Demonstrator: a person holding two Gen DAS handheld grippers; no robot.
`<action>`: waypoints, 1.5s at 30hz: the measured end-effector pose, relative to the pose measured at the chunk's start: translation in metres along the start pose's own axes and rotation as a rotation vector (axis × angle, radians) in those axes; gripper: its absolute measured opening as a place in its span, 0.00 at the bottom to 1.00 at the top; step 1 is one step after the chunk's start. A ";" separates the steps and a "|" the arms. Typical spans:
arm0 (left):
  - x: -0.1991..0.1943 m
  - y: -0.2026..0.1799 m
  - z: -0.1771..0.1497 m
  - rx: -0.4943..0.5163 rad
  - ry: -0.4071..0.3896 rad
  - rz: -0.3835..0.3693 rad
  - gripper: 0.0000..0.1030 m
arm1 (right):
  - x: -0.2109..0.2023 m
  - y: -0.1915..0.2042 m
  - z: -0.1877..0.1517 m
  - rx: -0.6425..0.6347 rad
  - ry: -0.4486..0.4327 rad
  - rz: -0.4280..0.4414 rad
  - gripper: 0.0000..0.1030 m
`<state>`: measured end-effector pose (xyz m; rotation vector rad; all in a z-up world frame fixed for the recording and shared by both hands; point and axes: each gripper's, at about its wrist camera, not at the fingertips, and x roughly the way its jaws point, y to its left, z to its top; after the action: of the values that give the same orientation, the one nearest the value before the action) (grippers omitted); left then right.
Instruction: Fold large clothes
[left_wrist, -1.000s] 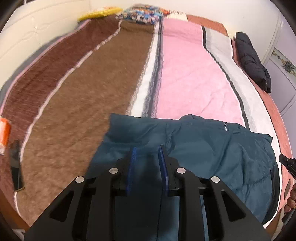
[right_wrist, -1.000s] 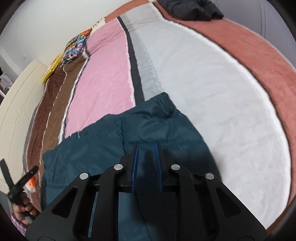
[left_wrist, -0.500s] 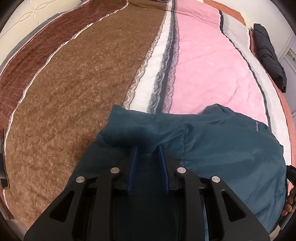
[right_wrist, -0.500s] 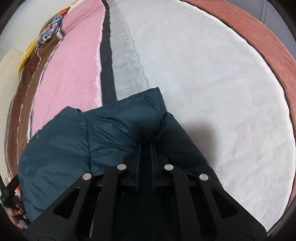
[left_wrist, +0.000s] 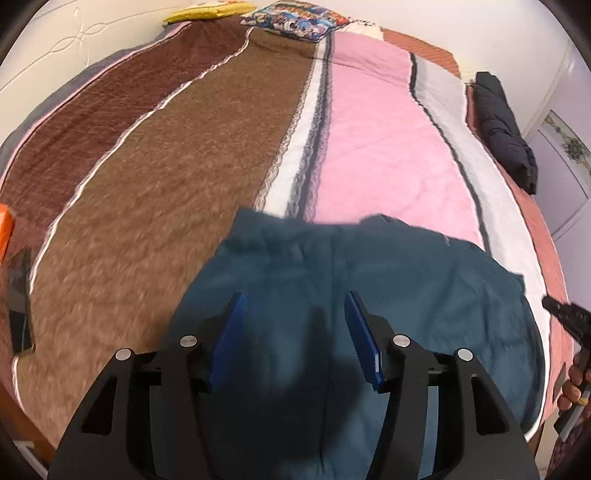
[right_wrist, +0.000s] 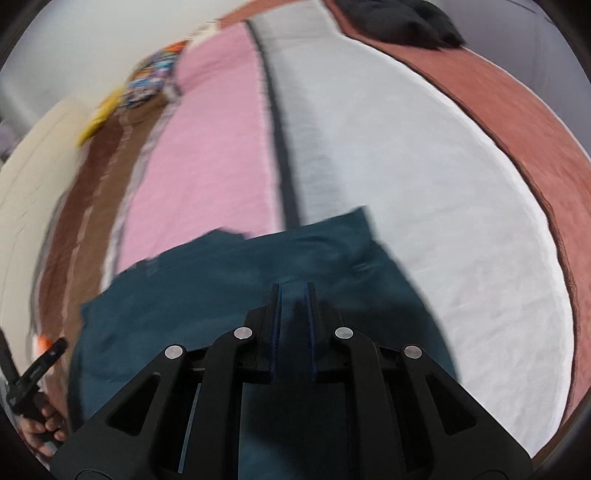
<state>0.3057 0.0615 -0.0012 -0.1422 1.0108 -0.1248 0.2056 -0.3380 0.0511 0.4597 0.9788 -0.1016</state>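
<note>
A dark teal garment (left_wrist: 369, 280) lies spread across the near end of the striped bed; it also shows in the right wrist view (right_wrist: 229, 280). My left gripper (left_wrist: 295, 306) is open, its blue pads wide apart and empty just above the garment's left part. My right gripper (right_wrist: 292, 291) hovers over the garment's right part with its jaws a narrow gap apart and nothing between them. The garment's near edge is hidden under both grippers.
The bed cover (left_wrist: 155, 177) has brown, white, pink, grey and rust stripes. A black garment (left_wrist: 502, 129) lies at the far right edge. Pillows (left_wrist: 295, 18) sit at the head. An orange object (left_wrist: 5, 229) and a dark object (left_wrist: 20, 310) lie at the left edge.
My left gripper has opened wide, letting go of the teal garment, and pulled back and up. My right gripper has lifted back too and its jaws have parted slightly. The garment lies flatter.
</note>
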 end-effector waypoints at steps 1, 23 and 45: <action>-0.008 -0.001 -0.008 0.002 -0.004 -0.002 0.56 | -0.005 0.011 -0.006 -0.026 0.005 0.033 0.13; -0.064 0.021 -0.121 -0.029 0.020 -0.038 0.57 | 0.134 0.128 -0.059 -0.231 0.260 0.049 0.06; -0.078 0.024 -0.163 -0.072 -0.034 -0.083 0.60 | 0.014 0.132 -0.130 -0.286 0.180 0.127 0.07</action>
<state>0.1273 0.0886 -0.0258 -0.2508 0.9757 -0.1610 0.1500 -0.1632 0.0214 0.2700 1.1181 0.1957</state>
